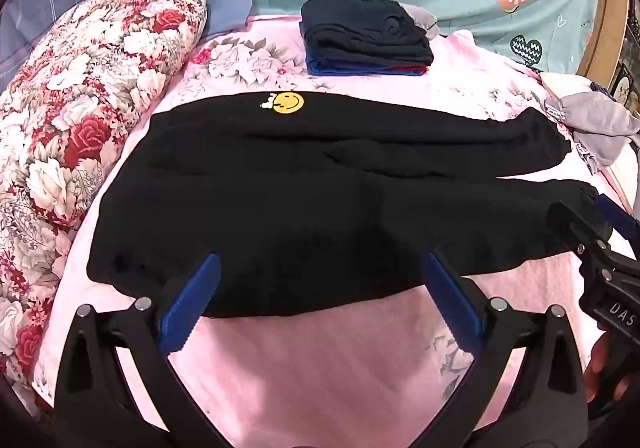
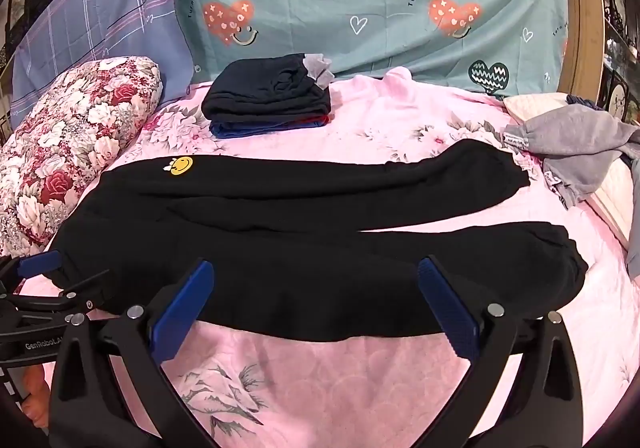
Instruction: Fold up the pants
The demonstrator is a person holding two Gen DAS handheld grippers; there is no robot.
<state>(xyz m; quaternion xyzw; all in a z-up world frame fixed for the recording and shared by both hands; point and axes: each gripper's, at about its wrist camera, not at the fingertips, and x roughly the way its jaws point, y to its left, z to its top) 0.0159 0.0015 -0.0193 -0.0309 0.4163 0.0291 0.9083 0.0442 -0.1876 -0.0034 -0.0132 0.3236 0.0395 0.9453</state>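
Observation:
Black pants (image 1: 304,192) with a yellow smiley patch (image 1: 288,102) lie flat on the pink bedspread, waist to the left, both legs running right; they also show in the right wrist view (image 2: 304,240). My left gripper (image 1: 320,280) is open, its blue pads over the near edge of the seat area. My right gripper (image 2: 316,288) is open over the near edge of the front leg. The right gripper shows at the right edge of the left wrist view (image 1: 588,228), by the front leg's cuff. The left gripper shows at the left of the right wrist view (image 2: 52,280), by the waistband.
A stack of folded dark clothes (image 1: 364,36) sits at the back of the bed, seen also in the right wrist view (image 2: 268,100). A floral pillow (image 1: 80,120) lies along the left. A grey garment (image 2: 576,144) is heaped at the right. Teal and blue sheets (image 2: 360,0) hang behind.

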